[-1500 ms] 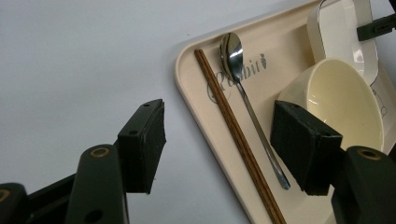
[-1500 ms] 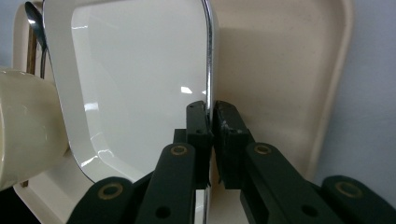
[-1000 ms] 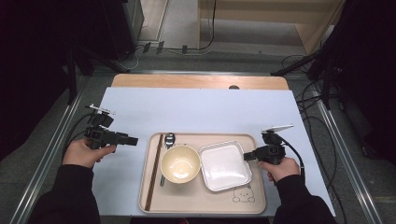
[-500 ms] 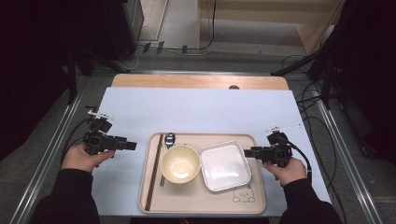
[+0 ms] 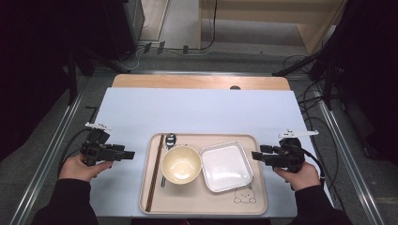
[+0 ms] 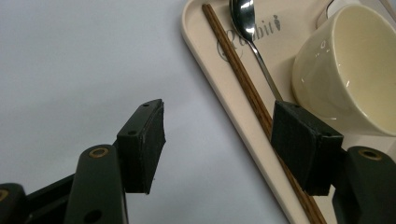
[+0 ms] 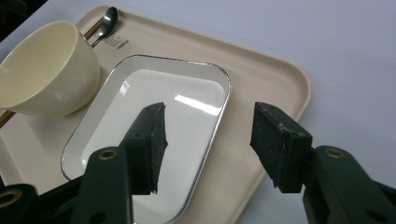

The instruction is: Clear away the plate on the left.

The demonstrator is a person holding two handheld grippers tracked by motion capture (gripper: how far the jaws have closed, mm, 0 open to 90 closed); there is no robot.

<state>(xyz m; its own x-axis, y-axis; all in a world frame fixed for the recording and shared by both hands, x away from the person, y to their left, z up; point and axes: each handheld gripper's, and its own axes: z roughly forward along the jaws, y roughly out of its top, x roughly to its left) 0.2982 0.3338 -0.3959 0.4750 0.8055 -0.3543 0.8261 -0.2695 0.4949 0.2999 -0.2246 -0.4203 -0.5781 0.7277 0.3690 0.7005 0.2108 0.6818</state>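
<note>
A: Start with what sits nearest the person. What are the hands doing?

B: Each hand holds a gripper low over the table (image 5: 141,112). The left gripper (image 5: 126,155) is off the left edge of the tray (image 5: 197,206), pointing toward it. Its jaws stand well apart with nothing between them; in the left gripper view one pad hangs over bare table and the other over the tray's rim.

A: And the other side?

B: The right gripper (image 5: 256,155) is just off the tray's right edge, pointing inward. Its jaws have just been opening and stand apart, nothing clamped. In the right gripper view the white plate (image 7: 154,121) and the tray rim lie beyond the pads, untouched.

A: So where is that plate?

B: It lies flat in the right half of the tray, tilted slightly against the tray's sides, with a small bear drawing (image 5: 243,196) printed on the tray just in front of it.

A: What is beside it?

B: A cream bowl (image 5: 181,164) stands upright just left of the plate, close to it. Left of the bowl lie the wooden chopsticks (image 5: 155,171), running along the tray's left side, and a metal spoon (image 5: 170,140) lies between chopsticks and bowl, partly hidden by the bowl.

A: Further out?

B: Bare table surface, then a wooden strip (image 5: 202,82) at the far edge, and cables (image 5: 155,47) on the floor beyond.
</note>
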